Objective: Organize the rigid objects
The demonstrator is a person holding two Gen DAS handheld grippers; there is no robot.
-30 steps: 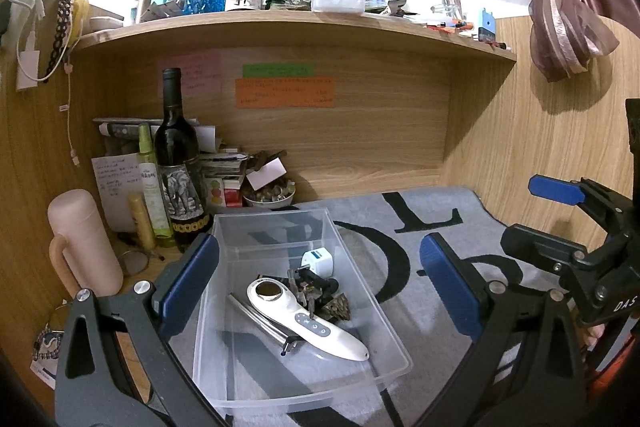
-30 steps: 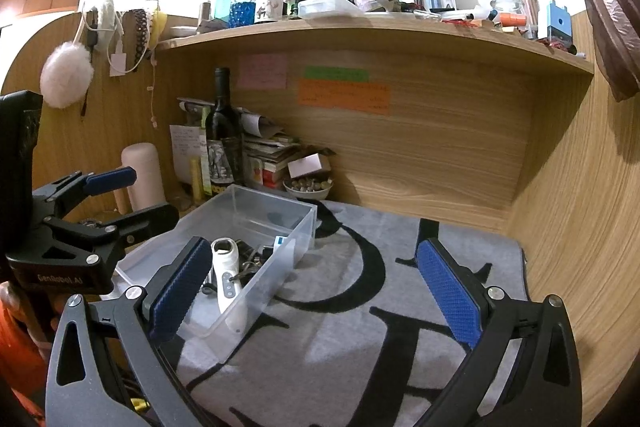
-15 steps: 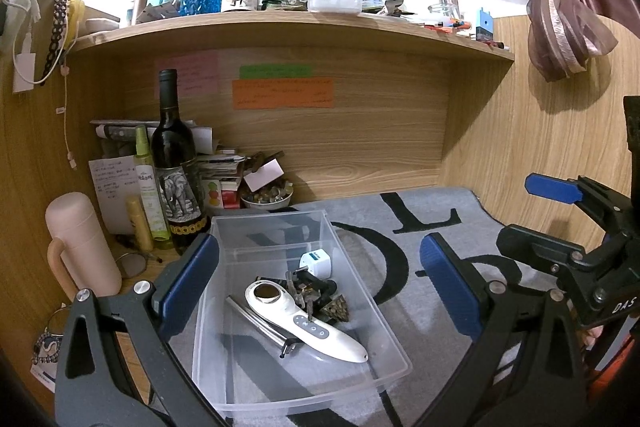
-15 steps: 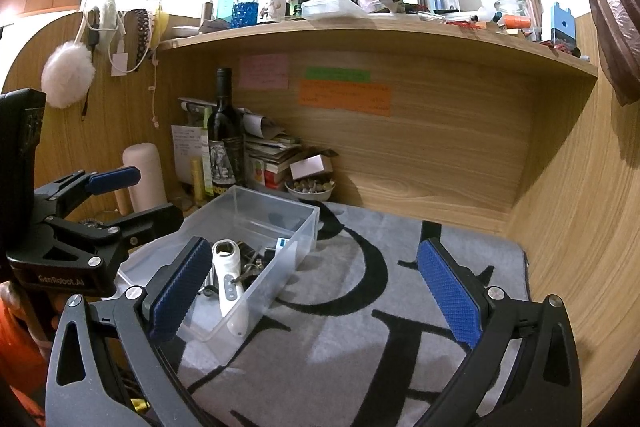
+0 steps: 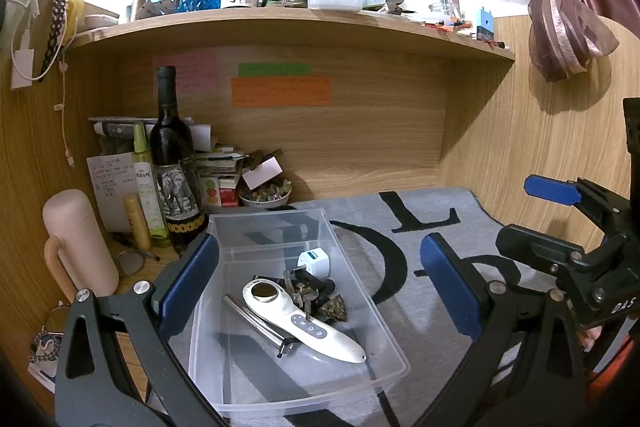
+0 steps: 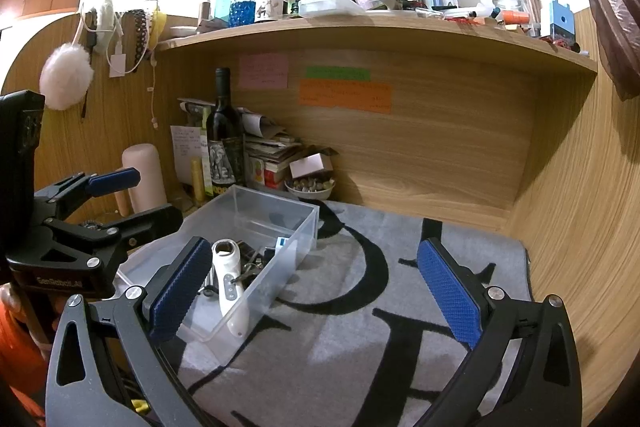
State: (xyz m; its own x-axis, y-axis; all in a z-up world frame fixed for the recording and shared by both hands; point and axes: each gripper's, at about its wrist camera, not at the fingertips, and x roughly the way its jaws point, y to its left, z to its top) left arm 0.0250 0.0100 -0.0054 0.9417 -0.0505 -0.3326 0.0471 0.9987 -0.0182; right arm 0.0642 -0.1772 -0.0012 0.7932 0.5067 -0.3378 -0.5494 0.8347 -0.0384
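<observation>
The clear bin (image 5: 360,291) is seen on the grey mat (image 5: 420,227); inside it a white handheld device (image 5: 308,323), a white plug (image 5: 314,261) at 12 o'clock of it. Both the left gripper (image 5: 320,283) and right gripper (image 6: 316,287) are kept with fingers wide, nothing held.

Sharp focus throughout; blown-out white glare above the shelf (image 5: 280,23); dim alcove beneath; strong fisheye curvature, dark vignetted corners.

Black gripper (image 5: 320,283) frames, blue textured pads (image 6: 182,291), silver screws

Sticky notes' (image 5: 280,91) writing too small, illegible.
</observation>
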